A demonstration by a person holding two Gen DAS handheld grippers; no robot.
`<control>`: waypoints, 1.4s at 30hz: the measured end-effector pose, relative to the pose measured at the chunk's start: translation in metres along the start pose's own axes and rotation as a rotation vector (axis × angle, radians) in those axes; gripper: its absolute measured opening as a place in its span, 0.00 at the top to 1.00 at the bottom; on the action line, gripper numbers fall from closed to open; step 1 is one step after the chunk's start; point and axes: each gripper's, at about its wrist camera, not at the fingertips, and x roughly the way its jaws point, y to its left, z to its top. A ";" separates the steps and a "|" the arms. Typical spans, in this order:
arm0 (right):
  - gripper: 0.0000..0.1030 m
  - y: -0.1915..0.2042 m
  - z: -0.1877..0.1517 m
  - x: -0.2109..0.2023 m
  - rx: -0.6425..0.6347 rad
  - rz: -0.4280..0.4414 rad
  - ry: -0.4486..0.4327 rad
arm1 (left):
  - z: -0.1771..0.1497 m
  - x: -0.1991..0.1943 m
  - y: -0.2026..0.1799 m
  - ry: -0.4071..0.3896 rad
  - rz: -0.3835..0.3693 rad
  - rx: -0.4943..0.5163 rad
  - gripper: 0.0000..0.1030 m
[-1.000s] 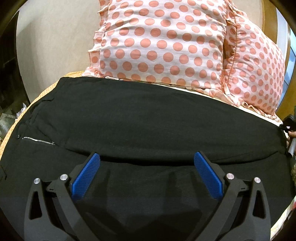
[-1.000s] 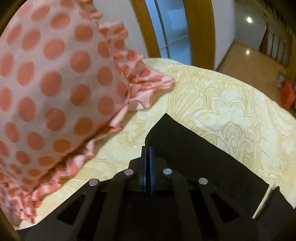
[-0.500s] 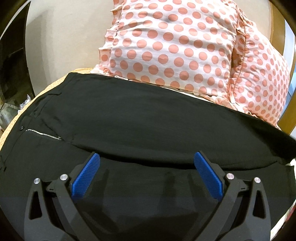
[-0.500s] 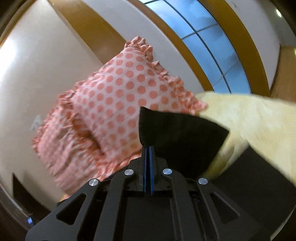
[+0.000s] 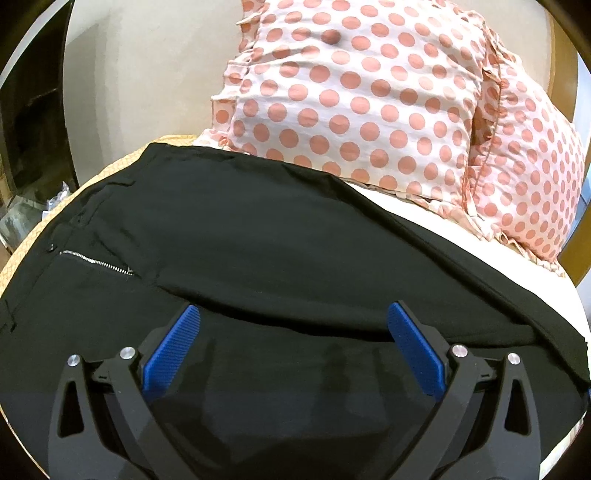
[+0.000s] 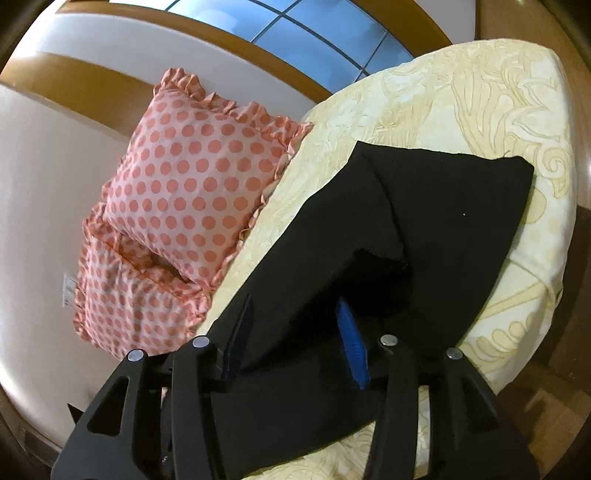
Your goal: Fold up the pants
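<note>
1. Bed [image 6: 480, 122]: your largest item, covered in a cream spread with a pale yellow scroll pattern; it carries everything below.

2. Pants [image 5: 258, 229]: black, laid flat across the bed. In your left wrist view the waistband sits at the left, with the silver zipper [image 5: 96, 262] exposed and a small dark button just beside its upper end. In your right wrist view the leg end [image 6: 443, 206] lies doubled back over the rest of the leg, its corner pointing toward the window.

3. Pillows: two, pink with coral polka dots and ruffled edges. The larger pillow [image 5: 354, 96] leans against the wall, its lower edge touching the far side of the pants; the second pillow [image 5: 532, 177] overlaps it on the right.

4. Window [image 6: 317, 26]: blue panes in a wooden frame, behind the bed.

5. Left claw [image 5: 293, 334]: jaws spread wide, blue pads [image 5: 173, 350] hovering over the pants, holding nothing.

6. Right claw [image 6: 295, 332]: jaws parted, cloth lying between them but not pinched.

7. Wall socket [image 6: 68, 291]: white plate, beside the lower pillow.

8. Writing: none readable on any item.
</note>
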 end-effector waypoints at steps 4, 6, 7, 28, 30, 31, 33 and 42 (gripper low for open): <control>0.72 -0.009 0.001 0.014 0.064 -0.071 0.003 | 0.000 0.001 -0.001 0.008 -0.002 0.003 0.02; 0.78 -0.007 0.002 0.019 0.082 -0.110 -0.002 | 0.000 0.001 -0.001 0.007 -0.003 0.004 0.02; 0.80 -0.008 0.004 0.023 0.106 -0.112 0.003 | 0.000 0.001 -0.001 0.008 -0.006 0.003 0.02; 0.99 -0.047 0.010 -0.019 0.007 -0.076 -0.080 | 0.065 -0.065 0.059 -0.121 -0.161 -0.093 0.02; 0.99 -0.045 0.012 -0.018 0.010 -0.067 -0.083 | 0.079 -0.051 0.061 -0.101 -0.103 -0.078 0.02; 0.99 -0.044 0.012 -0.018 0.002 -0.066 -0.087 | 0.087 -0.037 0.064 -0.071 -0.073 -0.075 0.02; 0.99 -0.041 0.013 -0.018 -0.021 -0.071 -0.095 | 0.100 -0.007 0.068 0.010 -0.050 -0.088 0.02; 0.99 -0.035 0.023 -0.016 -0.030 -0.055 -0.107 | 0.136 0.099 0.084 0.210 -0.098 -0.345 0.18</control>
